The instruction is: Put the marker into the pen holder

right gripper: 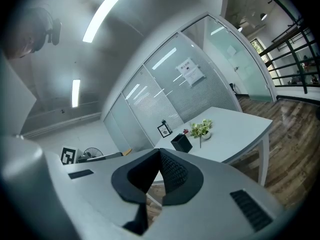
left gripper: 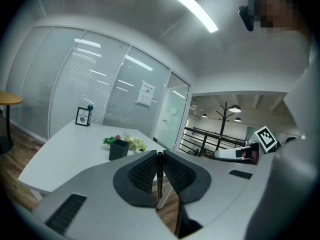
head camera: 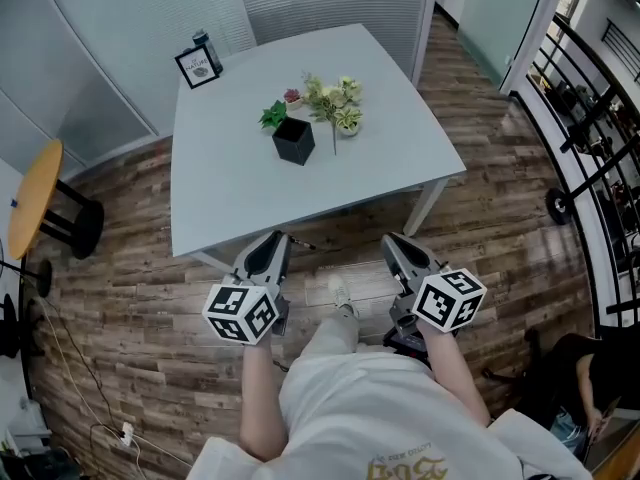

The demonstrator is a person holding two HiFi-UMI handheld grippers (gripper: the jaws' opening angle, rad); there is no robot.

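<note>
1. My white shirt [head camera: 380, 408] fills the bottom of the head view. Just past it I hold both tools low over the wooden floor [head camera: 130, 298], short of the counter [head camera: 230, 178].
2. My left hand-held gripper [head camera: 279, 236] is pinching the marker [left gripper: 159, 176]. The thin black barrel stands upright between the ribbed pads, which are closed on it from both sides.
3. My right hand-held gripper [head camera: 393, 238] has its jaws pressed together, and its own view shows nothing between them.
4. The pen holder [head camera: 294, 140], a black square cup, stands near the middle of the counter, well apart from both tools. A small plant [head camera: 335, 103] sits just beside it, and a framed card [head camera: 197, 68] stands at the far corner.
5. I judge that the pickup is done and the carry is in hand, since the marker is gripped but nowhere near the cup.
6. Next, I need to step up to the counter and reach my left arm out over the holder. Then I bring the marker upright above its mouth, clear of the plant leaves, before lowering and letting go.
</note>
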